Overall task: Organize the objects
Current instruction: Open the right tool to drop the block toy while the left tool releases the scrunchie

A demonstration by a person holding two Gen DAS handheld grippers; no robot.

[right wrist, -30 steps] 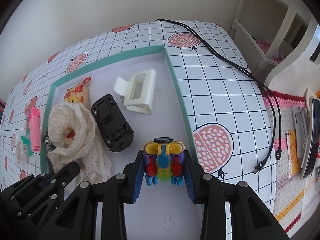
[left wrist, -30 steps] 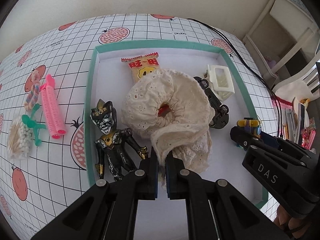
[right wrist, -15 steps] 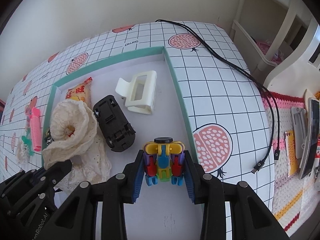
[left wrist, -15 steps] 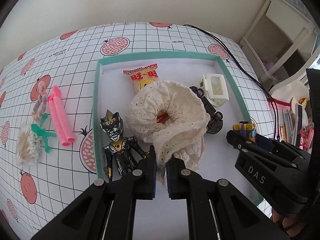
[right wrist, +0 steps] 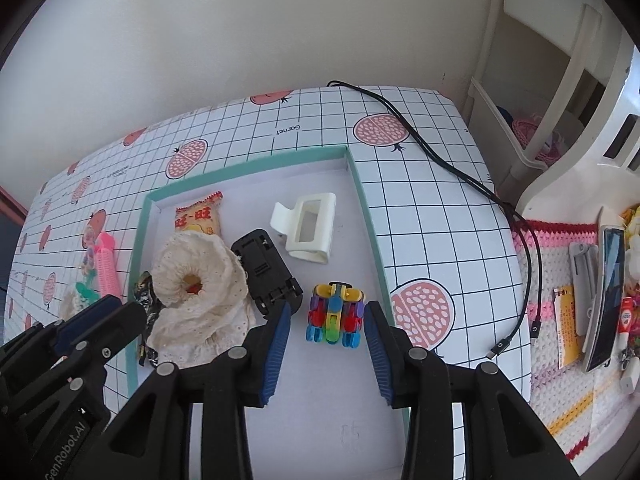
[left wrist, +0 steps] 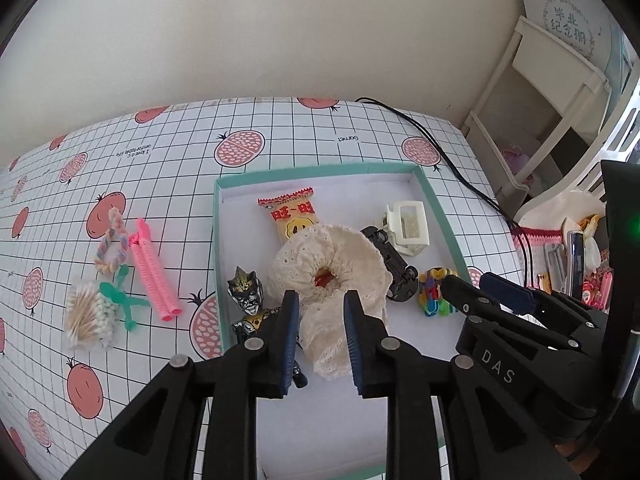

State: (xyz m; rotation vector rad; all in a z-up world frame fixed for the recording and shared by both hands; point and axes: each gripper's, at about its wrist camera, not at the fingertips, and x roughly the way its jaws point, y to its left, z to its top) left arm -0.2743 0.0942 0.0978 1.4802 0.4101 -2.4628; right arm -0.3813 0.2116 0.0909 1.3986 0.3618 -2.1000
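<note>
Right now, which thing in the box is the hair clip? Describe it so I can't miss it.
Find the shallow box with the teal rim on the checked tablecloth. Toward its far right corner lies the hair clip, beside the black toy car. It is the only plain cream-white plastic piece, with a rectangular window through it.

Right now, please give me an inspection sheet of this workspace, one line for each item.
Surface: table under a grid cloth with fruit prints.
Job's things: teal-rimmed tray holds snack packet, cream lace scrunchie, black toy car, white hair claw, figure toy, colourful block toy.
Clutter: pink hair roller, braided tie, cotton swabs, green clip lie left of the tray.
Grippers: left tool open over the scrunchie; right tool open around the block toy.
Cables: black cable crosses the table's right side.
Surroundings: white shelf, crochet mat with small items.
</note>
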